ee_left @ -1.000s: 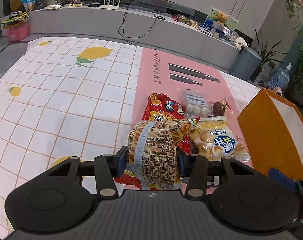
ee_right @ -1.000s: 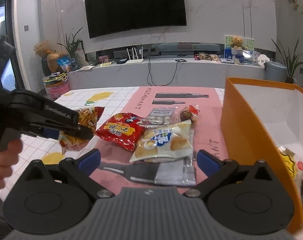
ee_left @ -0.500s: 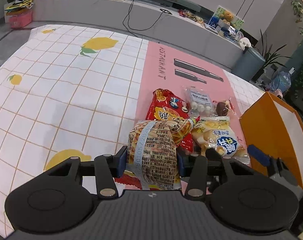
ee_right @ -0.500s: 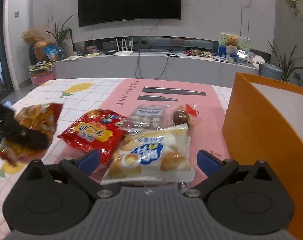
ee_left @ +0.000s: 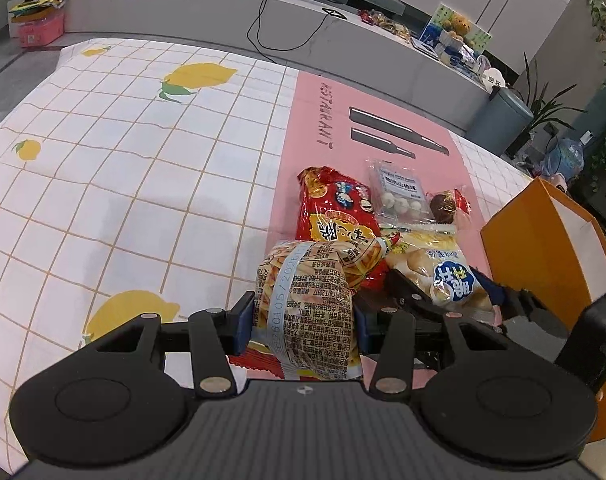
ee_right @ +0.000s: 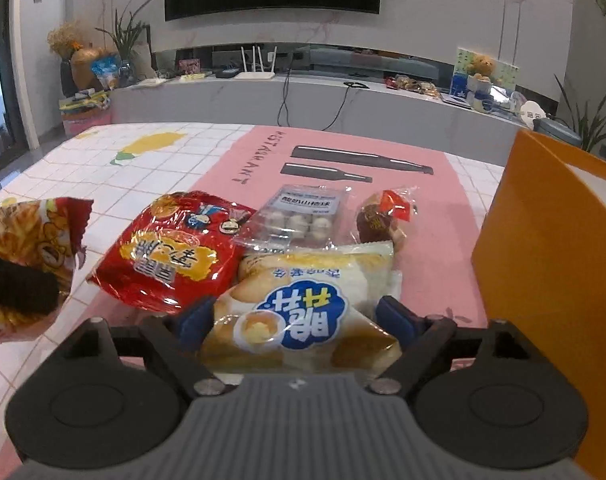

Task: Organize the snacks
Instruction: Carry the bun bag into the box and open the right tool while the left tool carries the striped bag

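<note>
The left gripper is clamped on a crinkled plastic packet of fries-style snacks, held above the surface; the right gripper is closing its fingers around a pale plastic bag of small buns with a blue logo, which lies between them on the pink printed mat; whether the pads already press on it cannot be told. Just beyond the bun bag a glossy red snack packet, a clear tray pack of white balls and a small brown sweet in clear wrap are crowded together, touching or overlapping; an open orange cardboard box stands close on the right, cut off by the frame edge. In the left wrist view the held packet hides the near end of the red packet, and the right gripper is seen only in part; the right wrist view shows the fries packet's printed front, which the left wrist view does not; small print on the packs is hard to read.
</note>
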{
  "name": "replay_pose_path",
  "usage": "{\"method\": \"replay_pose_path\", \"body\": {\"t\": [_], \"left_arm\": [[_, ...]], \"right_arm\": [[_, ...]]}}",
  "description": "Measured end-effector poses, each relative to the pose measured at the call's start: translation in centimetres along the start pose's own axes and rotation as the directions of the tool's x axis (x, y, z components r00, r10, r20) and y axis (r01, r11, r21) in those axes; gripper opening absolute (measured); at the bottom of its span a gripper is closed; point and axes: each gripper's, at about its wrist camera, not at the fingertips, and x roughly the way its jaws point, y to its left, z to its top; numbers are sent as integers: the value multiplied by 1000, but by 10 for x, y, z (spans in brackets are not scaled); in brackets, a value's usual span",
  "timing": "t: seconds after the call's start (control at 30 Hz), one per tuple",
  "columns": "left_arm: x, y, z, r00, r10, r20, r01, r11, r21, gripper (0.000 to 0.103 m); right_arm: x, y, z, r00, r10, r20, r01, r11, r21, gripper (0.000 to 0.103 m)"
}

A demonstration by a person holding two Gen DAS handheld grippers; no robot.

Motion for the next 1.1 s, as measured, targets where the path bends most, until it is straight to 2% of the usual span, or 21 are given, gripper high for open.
{"method": "replay_pose_path", "body": {"t": [0.1,0.17,0.27,0.47,0.7,0.97,1.1], "left_arm": [[-4,4,0,1000,4,14,-4,1000,-23,53],[-8,9,0,1000,-1,24,2,999,-41,53],[-16,13,0,999,-14,46,17,998,-58,53],[-28,11,-4,996,-36,80,41,997,-60,53],[-48,0,-6,990,-67,128,72,997,-38,53],[-77,-30,-12,973,-126,194,124,992,21,53],[-87,-53,-14,964,-163,211,154,986,58,53]], "right_arm": [[-6,0,-3,1000,-12,18,12,1000,-8,76],[-13,-1,-3,999,-23,41,23,1000,3,66],[-24,-4,-1,997,-35,64,33,999,31,58],[-51,-10,1,993,-30,113,27,999,28,56],[-100,-21,11,980,7,199,-17,999,47,56],[-183,-59,12,945,51,324,-90,990,105,56],[-216,-89,7,922,19,387,-89,983,162,56]]}}
